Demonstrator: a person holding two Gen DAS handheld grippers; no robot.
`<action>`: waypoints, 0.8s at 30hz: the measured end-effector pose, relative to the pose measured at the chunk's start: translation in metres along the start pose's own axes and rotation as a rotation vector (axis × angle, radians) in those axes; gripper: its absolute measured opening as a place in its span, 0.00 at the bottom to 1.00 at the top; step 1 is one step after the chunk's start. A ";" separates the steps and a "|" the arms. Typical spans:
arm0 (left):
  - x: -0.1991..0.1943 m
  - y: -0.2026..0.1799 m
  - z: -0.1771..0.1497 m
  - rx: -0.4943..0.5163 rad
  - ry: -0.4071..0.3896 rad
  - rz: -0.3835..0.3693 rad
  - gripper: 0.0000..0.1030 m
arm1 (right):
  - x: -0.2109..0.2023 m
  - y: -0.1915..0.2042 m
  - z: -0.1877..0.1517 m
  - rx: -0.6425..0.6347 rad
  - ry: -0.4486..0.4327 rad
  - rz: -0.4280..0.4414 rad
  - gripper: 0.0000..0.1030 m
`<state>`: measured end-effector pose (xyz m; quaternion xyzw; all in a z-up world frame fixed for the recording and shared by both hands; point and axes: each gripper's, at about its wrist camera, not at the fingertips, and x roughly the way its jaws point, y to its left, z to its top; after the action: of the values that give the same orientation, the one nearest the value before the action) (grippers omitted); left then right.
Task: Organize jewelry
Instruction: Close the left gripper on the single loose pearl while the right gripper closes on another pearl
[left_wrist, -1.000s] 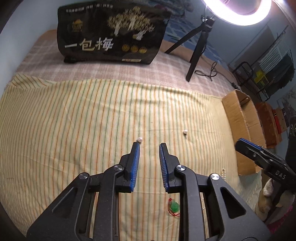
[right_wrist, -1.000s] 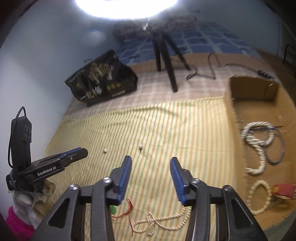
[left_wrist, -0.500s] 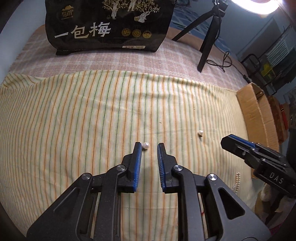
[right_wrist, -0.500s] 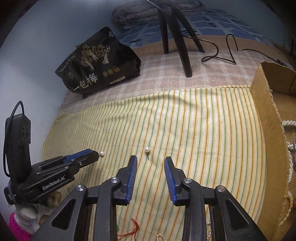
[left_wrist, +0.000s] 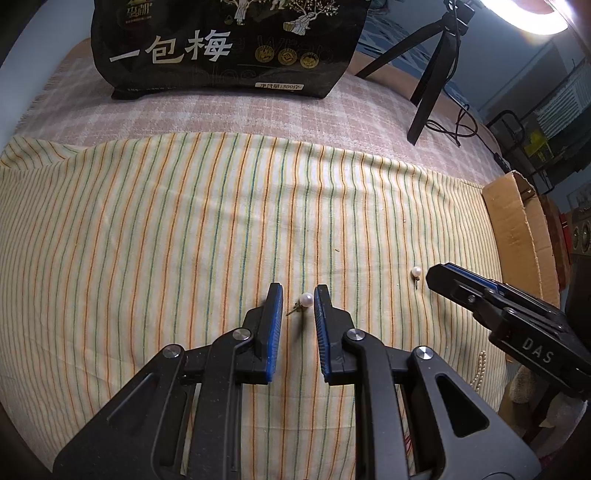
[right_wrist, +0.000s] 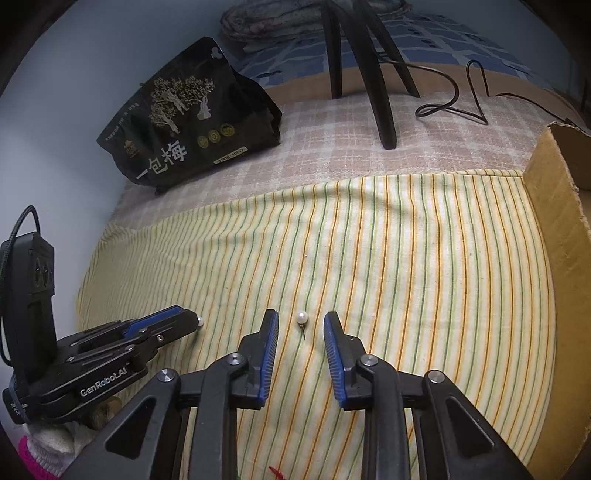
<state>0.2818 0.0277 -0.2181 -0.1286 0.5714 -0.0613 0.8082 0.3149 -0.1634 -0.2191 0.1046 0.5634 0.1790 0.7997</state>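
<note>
Two pearl stud earrings lie on the striped cloth (left_wrist: 147, 229). The left pearl stud (left_wrist: 306, 299) sits between the tips of my left gripper (left_wrist: 298, 295), which is open, its jaws a small gap apart on either side of the pearl. The right pearl stud (right_wrist: 302, 317) lies between the tips of my right gripper (right_wrist: 300, 321), which is open and wider. The left view shows the right pearl (left_wrist: 416, 271) just beyond the right gripper's tip (left_wrist: 437, 275). In the right view the left pearl (right_wrist: 200, 321) shows at the left gripper's tip.
A cardboard box (right_wrist: 557, 221) stands at the cloth's right edge, also in the left view (left_wrist: 517, 229). A black snack bag (left_wrist: 229, 44) and a tripod (left_wrist: 432, 81) with a cable stand behind. A bead strand (left_wrist: 479, 373) lies near the right gripper.
Both grippers moved forward and down over the cloth. Each pearl stud now lies between its gripper's tips. The right gripper's jaws narrowed from a second ago, then widened a little.
</note>
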 end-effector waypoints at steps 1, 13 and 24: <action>0.001 -0.001 0.000 0.003 0.003 0.000 0.16 | 0.001 0.000 0.000 -0.002 0.002 -0.004 0.23; 0.009 -0.004 0.002 0.020 0.015 0.017 0.09 | 0.019 0.003 0.005 -0.019 0.010 -0.040 0.17; 0.008 -0.009 0.003 0.041 0.006 0.046 0.09 | 0.023 0.006 0.005 -0.034 0.005 -0.054 0.06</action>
<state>0.2872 0.0172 -0.2216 -0.0987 0.5753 -0.0546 0.8101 0.3255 -0.1481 -0.2350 0.0751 0.5648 0.1672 0.8046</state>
